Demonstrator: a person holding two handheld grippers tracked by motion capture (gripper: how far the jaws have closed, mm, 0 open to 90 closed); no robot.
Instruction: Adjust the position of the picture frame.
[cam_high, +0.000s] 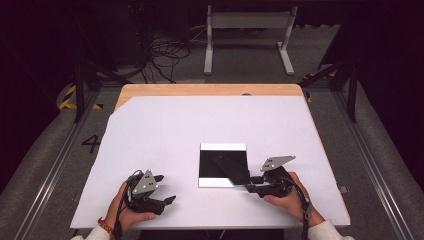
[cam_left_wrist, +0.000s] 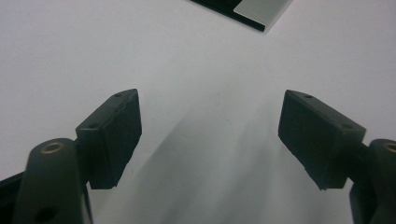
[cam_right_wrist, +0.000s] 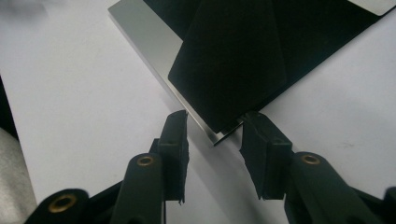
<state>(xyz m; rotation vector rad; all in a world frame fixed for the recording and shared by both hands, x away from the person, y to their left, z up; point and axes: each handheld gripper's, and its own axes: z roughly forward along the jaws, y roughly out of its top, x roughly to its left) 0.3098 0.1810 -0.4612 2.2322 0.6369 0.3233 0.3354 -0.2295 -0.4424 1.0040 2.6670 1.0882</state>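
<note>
Right gripper (cam_high: 251, 183): sits at the near right corner of the black sheet (cam_high: 223, 164), jaws parted to either side of that corner, pads not pressing on it (a small gap shows on each side in the right gripper view).
Black sheet: lies on the white table cover (cam_high: 165, 130), with a pale, shiny board (cam_right_wrist: 154, 44) under it showing as strips along its far and near edges; its near right corner (cam_right_wrist: 219, 122) looks folded over or lifted.
Left gripper (cam_high: 165, 189): well to the left of the black sheet, resting low over bare cover, jaws wide apart, nothing between them.
Left gripper view: the sheet's corner (cam_left_wrist: 254, 11) shows far off at the top edge.
Step in hand: probably working the sheet's corner, either about to pinch it or just letting it go; I cannot tell which.
Next move: if a pinch is meant, the right jaws need to close squarely on the thin corner without catching the board beneath; the left gripper may have to come across to hold the board down.
</note>
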